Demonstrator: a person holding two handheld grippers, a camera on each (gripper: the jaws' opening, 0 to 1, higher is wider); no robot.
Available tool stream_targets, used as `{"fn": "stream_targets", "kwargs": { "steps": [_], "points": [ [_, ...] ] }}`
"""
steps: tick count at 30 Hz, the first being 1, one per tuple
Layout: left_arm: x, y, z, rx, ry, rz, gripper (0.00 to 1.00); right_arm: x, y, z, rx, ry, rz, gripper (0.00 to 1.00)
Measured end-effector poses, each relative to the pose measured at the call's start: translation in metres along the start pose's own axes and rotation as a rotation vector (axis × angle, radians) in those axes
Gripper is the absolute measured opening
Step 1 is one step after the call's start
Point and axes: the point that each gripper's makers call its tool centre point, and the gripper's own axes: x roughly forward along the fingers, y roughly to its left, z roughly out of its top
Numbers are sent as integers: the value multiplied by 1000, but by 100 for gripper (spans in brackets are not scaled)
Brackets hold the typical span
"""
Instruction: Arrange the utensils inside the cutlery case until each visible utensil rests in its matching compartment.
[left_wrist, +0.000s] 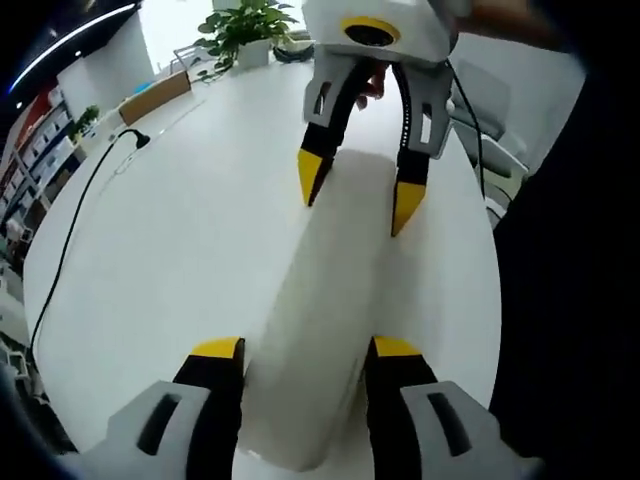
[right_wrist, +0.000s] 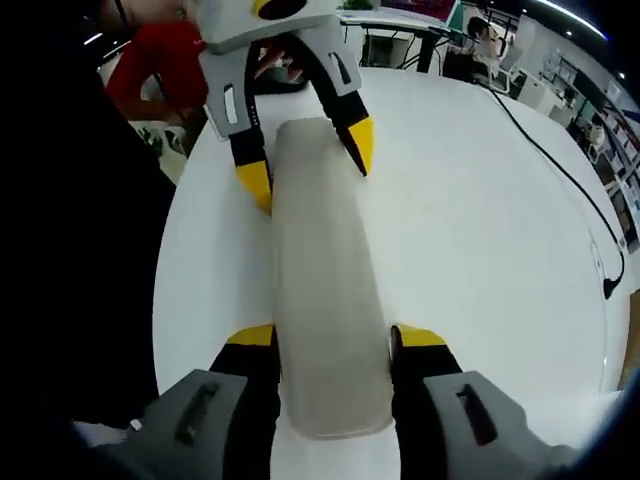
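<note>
The left tool (left_wrist: 305, 360) straddles one end of a long, closed, frosted white plastic cutlery case (left_wrist: 320, 310), its yellow-tipped jaws pressed to the case's sides. The right tool (right_wrist: 333, 345) clasps the opposite end (right_wrist: 325, 280) the same way. The case lies lengthwise on the round white surface (left_wrist: 180, 250), near its edge beside a person's dark clothing. A black cable (left_wrist: 75, 230) trails towards the far edge, where a potted green plant (left_wrist: 245, 30) stands.
</note>
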Motion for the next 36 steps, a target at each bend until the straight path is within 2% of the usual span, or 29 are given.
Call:
{"fn": "stream_targets", "kwargs": {
  "steps": [2,4,6,7,9,12,15,19,21,25,28,31,34,36],
  "points": [
    [-2,-2,-2,3,1,2,50,-1,-3,1,17,3,-11,43],
    [-7,1,-4,-7,0,20,49,-8,-3,12,60,-60,-28,45],
    [-24,7,5,-103,-93,52,49,-26,-6,30,130,-177,-45,53],
    [-29,7,4,-119,-89,50,49,-32,-7,32,158,-199,-46,58],
    [-49,17,9,-160,-148,83,49,-45,-9,33,188,-228,-50,64],
    [-81,32,14,-178,-226,149,51,-75,-25,35,220,-305,-113,74],
    [-108,45,18,-214,-316,204,59,-102,-42,34,301,-382,-169,87],
    [-144,62,23,-235,-439,273,69,-134,-62,33,379,-477,-245,95],
    [-166,75,24,-279,-503,322,77,-149,-70,31,419,-522,-273,99],
    [-196,97,22,-338,-586,430,91,-175,-81,30,487,-610,-316,99],
    [-215,105,18,-430,-661,491,98,-191,-87,30,547,-692,-335,99],
    [-229,110,11,-516,-731,546,100,-205,-91,32,605,-783,-347,99],
    [-240,115,2,-596,-778,585,100,-218,-95,29,703,-867,-361,99],
    [-250,119,-3,-652,-818,622,100,-227,-98,21,784,-936,-401,99]
  ]
}}
